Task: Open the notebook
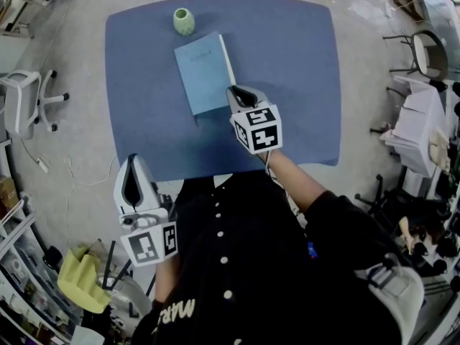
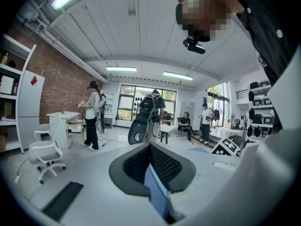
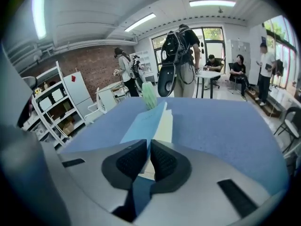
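A light blue notebook (image 1: 203, 74) lies in the middle of the blue table (image 1: 295, 70). My right gripper (image 1: 241, 95) is at its near right corner, shut on the front cover. In the right gripper view the thin blue cover (image 3: 146, 121) runs between the black pads (image 3: 162, 161) of my right gripper (image 3: 149, 157) and is raised off the white pages (image 3: 165, 122). My left gripper (image 1: 131, 185) hangs off the table's near left edge, away from the notebook. In the left gripper view my left gripper (image 2: 150, 161) has its pads together and holds nothing.
A small green vase (image 1: 184, 21) stands just beyond the notebook's far left corner. A white office chair (image 1: 25, 99) is on the floor to the left, and chairs and clutter (image 1: 420, 121) are to the right. Several people stand in the room beyond the table.
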